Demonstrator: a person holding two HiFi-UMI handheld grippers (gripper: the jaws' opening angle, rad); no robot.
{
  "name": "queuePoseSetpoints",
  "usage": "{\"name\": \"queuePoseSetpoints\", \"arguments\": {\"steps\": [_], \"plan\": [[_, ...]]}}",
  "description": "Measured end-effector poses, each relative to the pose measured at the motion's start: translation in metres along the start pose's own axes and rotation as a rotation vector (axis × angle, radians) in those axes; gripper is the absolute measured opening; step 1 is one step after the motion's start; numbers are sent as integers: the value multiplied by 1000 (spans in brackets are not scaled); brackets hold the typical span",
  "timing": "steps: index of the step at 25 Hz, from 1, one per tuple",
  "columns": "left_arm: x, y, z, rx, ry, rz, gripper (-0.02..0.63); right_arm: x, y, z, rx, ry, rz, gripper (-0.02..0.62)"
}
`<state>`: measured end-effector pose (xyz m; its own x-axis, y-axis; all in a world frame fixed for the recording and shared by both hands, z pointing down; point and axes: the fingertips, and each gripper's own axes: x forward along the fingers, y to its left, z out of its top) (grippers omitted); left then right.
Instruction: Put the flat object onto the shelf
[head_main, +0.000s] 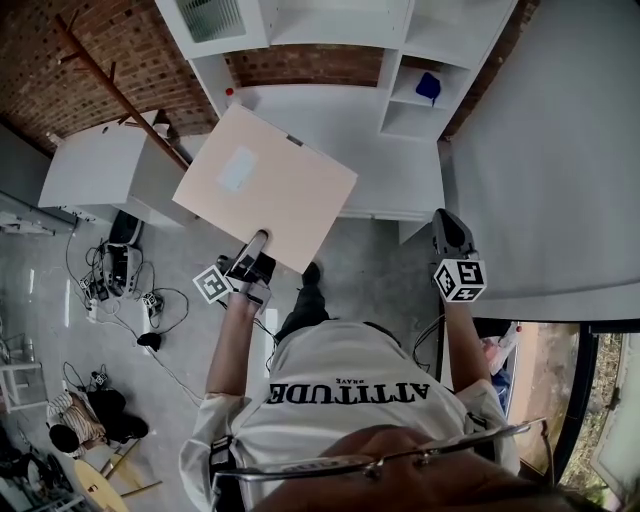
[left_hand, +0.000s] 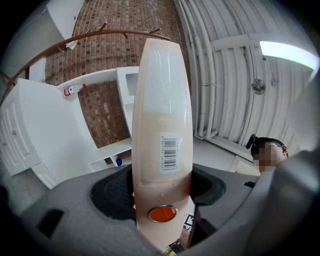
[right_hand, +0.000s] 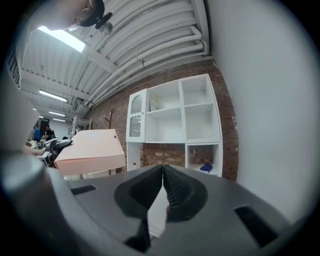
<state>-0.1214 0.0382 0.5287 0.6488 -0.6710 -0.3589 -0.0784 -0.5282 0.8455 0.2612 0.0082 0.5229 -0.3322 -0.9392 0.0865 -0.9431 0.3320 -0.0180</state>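
Observation:
A flat pale-pink box (head_main: 265, 186) hangs in the air in front of the white shelf unit (head_main: 340, 110). My left gripper (head_main: 250, 262) is shut on the box's near edge. In the left gripper view the box (left_hand: 162, 125) stands edge-on between the jaws, with a barcode label and an orange dot facing me. My right gripper (head_main: 450, 232) is held to the right, near the white wall, its jaws shut on nothing. In the right gripper view the box (right_hand: 90, 150) floats at the left, and the shelf unit (right_hand: 175, 125) stands straight ahead.
A blue object (head_main: 428, 86) lies in a small right-hand cubby of the shelf unit. A white cabinet (head_main: 105, 165) and a wooden coat rack (head_main: 115, 90) stand at the left. Cables and a power strip (head_main: 110, 290) lie on the floor.

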Motion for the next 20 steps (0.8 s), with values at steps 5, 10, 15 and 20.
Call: {"name": "queuePoseSetpoints", "arguments": {"steps": [5,10,15,20], "plan": [[25,24,22,3,33,-9,298,35,-3,1,-11,4,-10,26],[60,52,46,-13,66,-16,298,75,-13,1,-9,17,-29,26],[94,76,76,-46,101,-32,298,116,-18,6,2,22,-62,26],[124,102,101,-24,152,-32,298,154,-28,9,8,27,-93,26]]}}
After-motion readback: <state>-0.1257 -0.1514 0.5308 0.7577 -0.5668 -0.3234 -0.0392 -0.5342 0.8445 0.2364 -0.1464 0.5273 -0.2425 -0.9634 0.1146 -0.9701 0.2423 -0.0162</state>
